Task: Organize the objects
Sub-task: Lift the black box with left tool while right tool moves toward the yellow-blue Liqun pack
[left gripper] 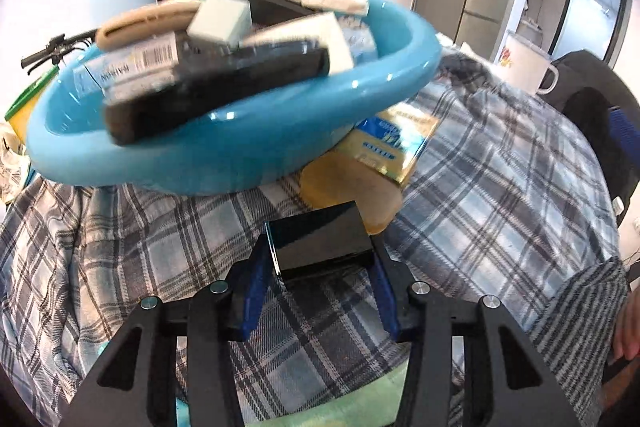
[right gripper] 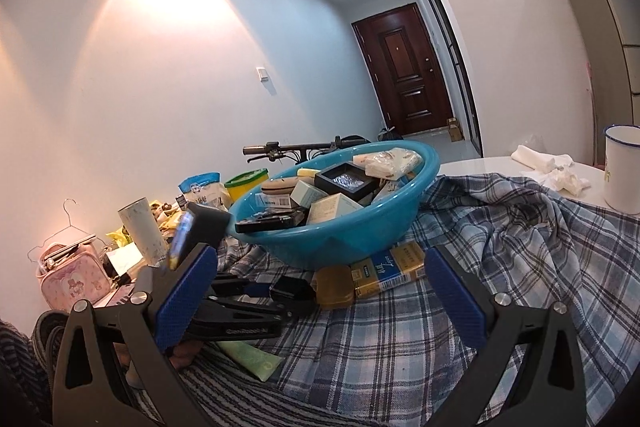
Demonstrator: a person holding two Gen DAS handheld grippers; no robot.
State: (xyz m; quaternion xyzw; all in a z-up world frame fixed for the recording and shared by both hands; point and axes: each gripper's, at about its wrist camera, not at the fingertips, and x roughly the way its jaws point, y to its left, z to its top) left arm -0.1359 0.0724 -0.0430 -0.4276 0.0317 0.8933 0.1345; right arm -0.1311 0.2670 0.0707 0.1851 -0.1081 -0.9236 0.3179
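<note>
Where lettering reads, "GenRobot.AI" on left claw, barcoded box unreadable.

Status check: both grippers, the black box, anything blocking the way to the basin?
Left gripper shut on black box. Right gripper open, empty. Amber soap bar lies between box and blue basin.

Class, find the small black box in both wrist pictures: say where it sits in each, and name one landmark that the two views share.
Left wrist view: the small black box sits low in the centre, between the blue fingers of the left hand-held gripper, on the plaid cloth.
Right wrist view: the same box lies left of centre, at the tip of the left hand-held gripper.
Shared landmark: the blue basin, just behind the box.
</note>
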